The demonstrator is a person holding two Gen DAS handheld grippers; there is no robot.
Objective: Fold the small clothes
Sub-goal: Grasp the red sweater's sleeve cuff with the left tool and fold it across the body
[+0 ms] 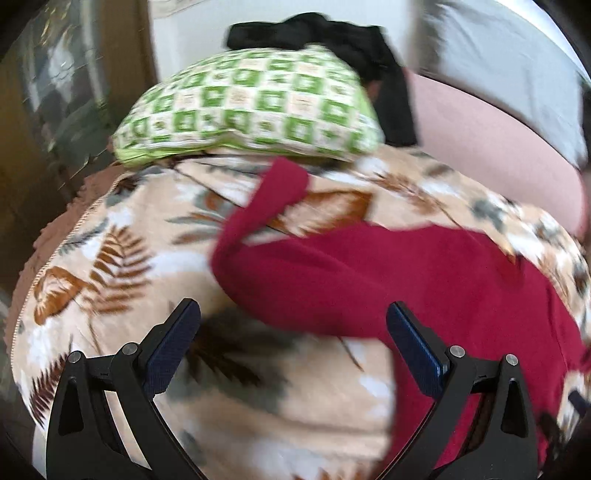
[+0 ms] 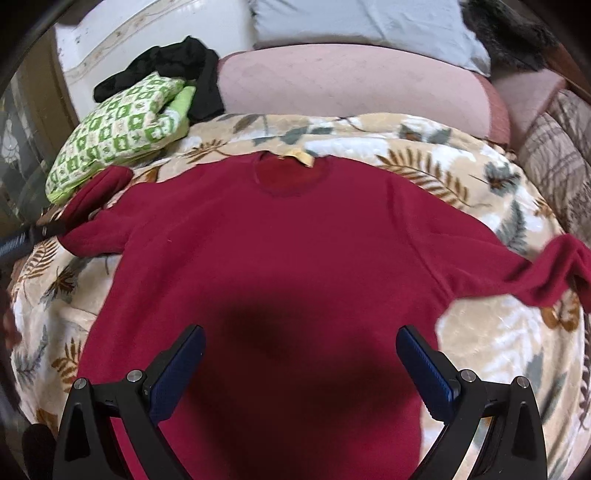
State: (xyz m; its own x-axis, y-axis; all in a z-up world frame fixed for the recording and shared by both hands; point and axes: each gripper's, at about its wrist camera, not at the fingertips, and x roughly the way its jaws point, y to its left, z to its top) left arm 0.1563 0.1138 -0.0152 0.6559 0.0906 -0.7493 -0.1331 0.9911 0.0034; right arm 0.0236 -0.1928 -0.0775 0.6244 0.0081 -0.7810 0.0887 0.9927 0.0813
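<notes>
While both claws hang above the bed, we note the dark red long-sleeved knit sweater (image 2: 280,236) lying flat and face up on the beige fleece blanket printed with brown and grey fern leaves (image 2: 491,332), collar toward 12 o'clock and hem toward 6 in the right wrist view. A pale yellow label (image 2: 301,157) shows at the neckline. Our right gripper (image 2: 301,341) sits over the lower body of the sweater, its blue-padded fingers spread wide with nothing between them, and a dark shadow falls on the cloth just ahead. The sleeve at 3 o'clock runs out across the blanket with its cuff doubled over; the sleeve at 9 o'clock bends back on itself near the green-and-white checked cushion (image 2: 114,136). Our left gripper (image 1: 293,315) is likewise spread and holds nothing; it hovers over bare blanket with the sweater's edge and bent sleeve (image 1: 258,218) at 1 to 2 o'clock, this view blurred. Black crumpled clothing (image 2: 177,70) lies on and behind the cushion at 11 o'clock. Beyond the blanket we see a pink upholstered cushion (image 2: 351,81), with a pale grey pillow (image 2: 362,26) above it at 12 o'clock.
</notes>
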